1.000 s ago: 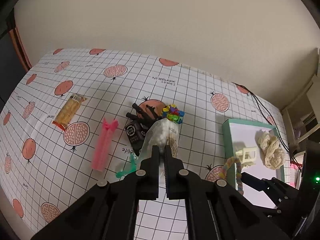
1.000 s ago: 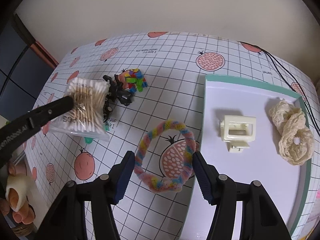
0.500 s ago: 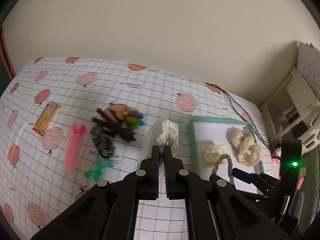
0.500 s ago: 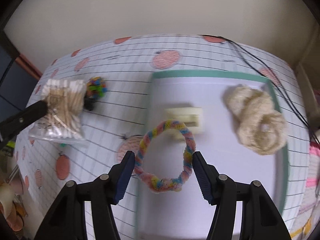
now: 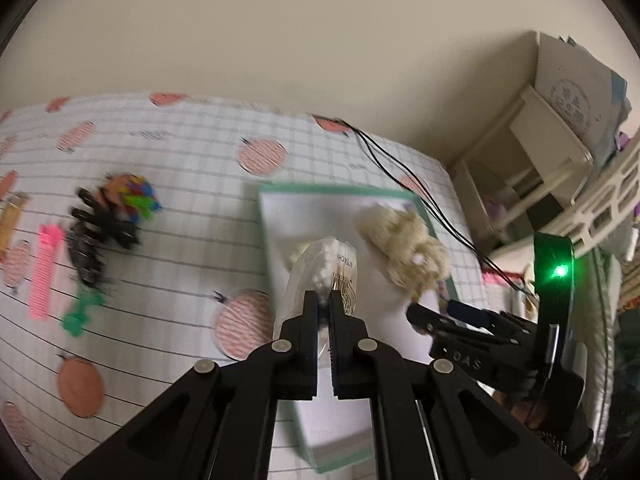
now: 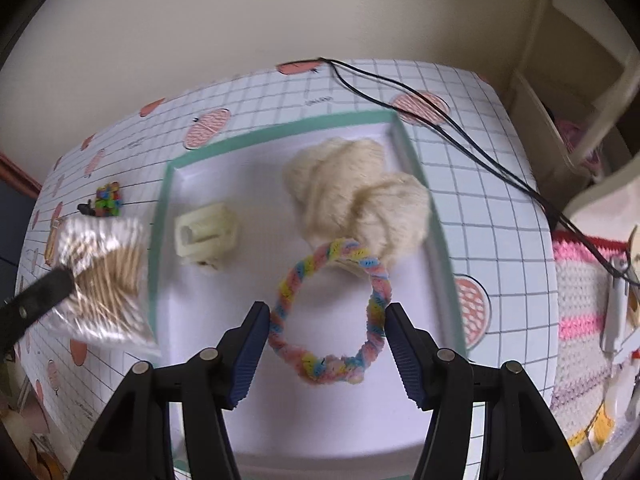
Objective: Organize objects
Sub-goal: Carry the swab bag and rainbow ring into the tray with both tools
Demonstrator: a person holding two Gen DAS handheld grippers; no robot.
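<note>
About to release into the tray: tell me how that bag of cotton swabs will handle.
The bag of cotton swabs probably weighs little: the left tongs hold it by a pinch. Its clear film looks crinkly, likely floppy and slippery. Set down in the tray, it should slump flat rather than roll.

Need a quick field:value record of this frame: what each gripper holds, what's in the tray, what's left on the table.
left gripper: shut on bag of cotton swabs, held at the tray's left edge
right gripper: holds pastel hair ring between its fingers, above the tray
tray: white, green rim; contains cream hair claw and cream scrunchies
tablecloth: still has black clips, colourful small clips, pink item, green item
image quality: motion blur, small items unclear
</note>
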